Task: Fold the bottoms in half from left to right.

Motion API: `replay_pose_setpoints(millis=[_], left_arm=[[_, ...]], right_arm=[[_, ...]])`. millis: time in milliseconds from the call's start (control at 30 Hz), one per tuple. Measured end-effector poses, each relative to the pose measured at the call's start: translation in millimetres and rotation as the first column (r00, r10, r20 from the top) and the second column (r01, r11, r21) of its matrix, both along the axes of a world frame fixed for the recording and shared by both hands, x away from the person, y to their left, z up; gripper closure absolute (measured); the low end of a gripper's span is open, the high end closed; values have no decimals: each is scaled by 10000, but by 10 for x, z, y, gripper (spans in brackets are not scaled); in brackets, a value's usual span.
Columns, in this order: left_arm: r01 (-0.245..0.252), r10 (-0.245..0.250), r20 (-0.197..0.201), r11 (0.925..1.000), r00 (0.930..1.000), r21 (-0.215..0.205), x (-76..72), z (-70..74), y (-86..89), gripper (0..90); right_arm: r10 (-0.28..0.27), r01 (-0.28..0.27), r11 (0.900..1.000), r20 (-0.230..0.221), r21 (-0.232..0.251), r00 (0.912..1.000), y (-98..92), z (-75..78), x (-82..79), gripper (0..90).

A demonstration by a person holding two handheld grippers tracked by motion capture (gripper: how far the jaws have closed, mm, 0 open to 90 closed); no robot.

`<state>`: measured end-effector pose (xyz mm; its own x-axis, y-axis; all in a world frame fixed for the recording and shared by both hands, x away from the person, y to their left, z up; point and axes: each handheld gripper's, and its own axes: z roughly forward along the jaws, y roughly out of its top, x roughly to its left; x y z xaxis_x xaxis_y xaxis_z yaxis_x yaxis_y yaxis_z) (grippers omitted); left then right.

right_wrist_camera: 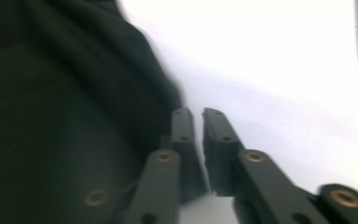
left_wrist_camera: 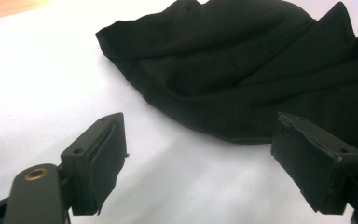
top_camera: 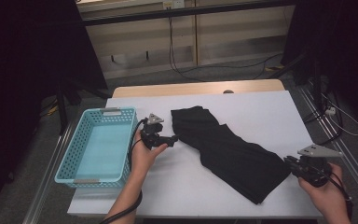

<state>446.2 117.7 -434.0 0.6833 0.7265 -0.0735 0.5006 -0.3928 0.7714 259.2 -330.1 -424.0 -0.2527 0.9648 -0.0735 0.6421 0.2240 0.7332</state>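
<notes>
A black cloth lies crumpled on the white table, running from the centre toward the front right. My left gripper sits just left of the cloth's near-left end, held by a hand. In the left gripper view its jaws stand wide open and empty, with the cloth just ahead of them. My right gripper is at the cloth's right end. In the right gripper view its jaws are nearly together with a thin gap, nothing between them, and the cloth lies beside the left jaw.
A light blue perforated basket stands empty at the table's left side, close to my left hand. Bare white table surrounds the cloth at the front and back. Cables and dark stands are on the floor beyond the table.
</notes>
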Motion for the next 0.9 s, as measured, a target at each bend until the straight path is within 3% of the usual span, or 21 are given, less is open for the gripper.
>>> replay_pose_setpoints(millis=[167,200,233,333,500,667,833,900], left_arm=[[114,-114,-43,9999,9999,104,-10,-13,-32,181],[-27,25,78,9998,10000,195,-14,-19,-34,181],[116,-115,-87,9998,9999,132,-11,-21,-18,181],[102,-101,-82,9999,9999,121,-11,-19,4,181],[76,-75,-84,10000,9999,64,-24,-9,21,181],[21,-21,-62,9999,10000,103,-21,-16,36,180],[1,-1,7,10000,10000,13,-25,8,42,181],[-20,20,15,10000,10000,20,-24,7,47,181]], right_arm=[[-238,237,9996,89,159,9997,-95,-2,9,729],[-177,177,9997,6,185,9998,-83,-19,23,720],[-123,124,9997,-31,233,9999,-70,-31,35,713],[222,-214,9993,-302,291,9993,33,-85,83,692],[917,-922,9957,-945,-7,9913,218,-207,191,772],[1263,-1295,9913,-1050,-238,9864,324,-199,216,865],[1016,-990,9939,-528,489,9934,133,-53,105,889],[826,-804,9953,-392,540,9958,40,-16,54,895]])
